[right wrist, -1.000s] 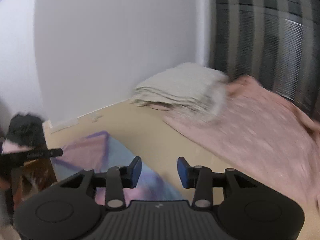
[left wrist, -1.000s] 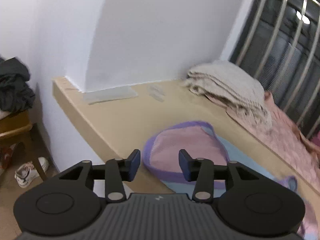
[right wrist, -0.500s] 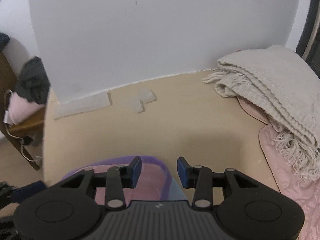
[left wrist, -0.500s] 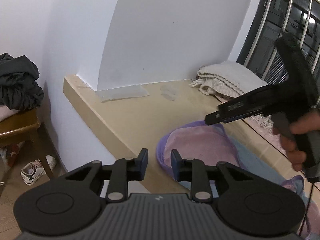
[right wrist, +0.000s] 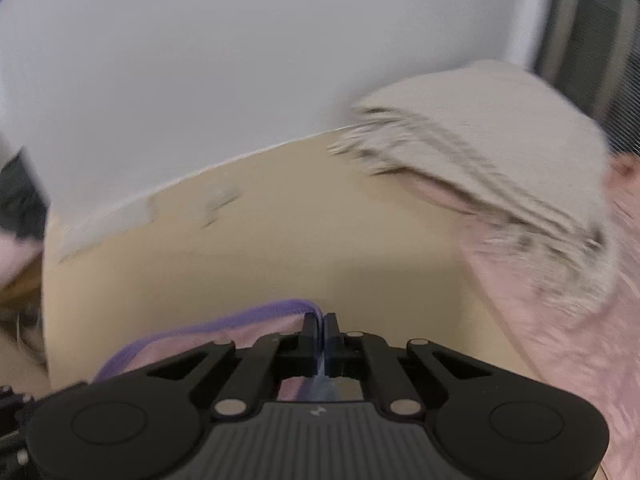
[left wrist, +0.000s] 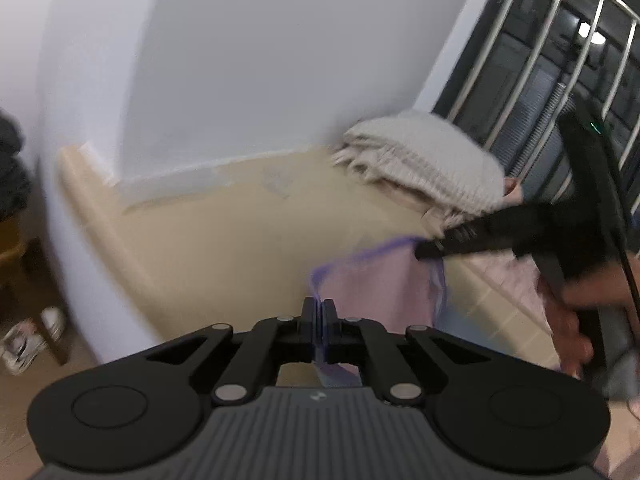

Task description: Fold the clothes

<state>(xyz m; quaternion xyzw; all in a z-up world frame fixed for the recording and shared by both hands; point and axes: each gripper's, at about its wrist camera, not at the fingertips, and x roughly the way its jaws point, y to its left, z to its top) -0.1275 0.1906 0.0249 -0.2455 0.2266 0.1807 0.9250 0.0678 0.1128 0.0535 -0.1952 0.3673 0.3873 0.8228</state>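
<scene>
Half a second ago both pairs of fingers stood apart above the cloth; now each has pinched down on the purple hem, and the edge has come up off the bench. The pink garment (left wrist: 376, 280) with its purple trim hangs between the two tools, its upper edge stretched from the left gripper (left wrist: 319, 312), clamped on the near corner, across to the right gripper (right wrist: 320, 326), clamped on the far corner. Its lower part seems to trail on the beige bench (left wrist: 224, 236), though blur hides where it touches. From where I stand, the step looks like lifting the edge to carry it over for a fold. To do it well, I'd keep the two grips level and the hem taut, move both together, and lay the edge down square. Steer clear of the folded beige blanket (right wrist: 492, 140) and the pink sheet (right wrist: 580, 336) beside it.
</scene>
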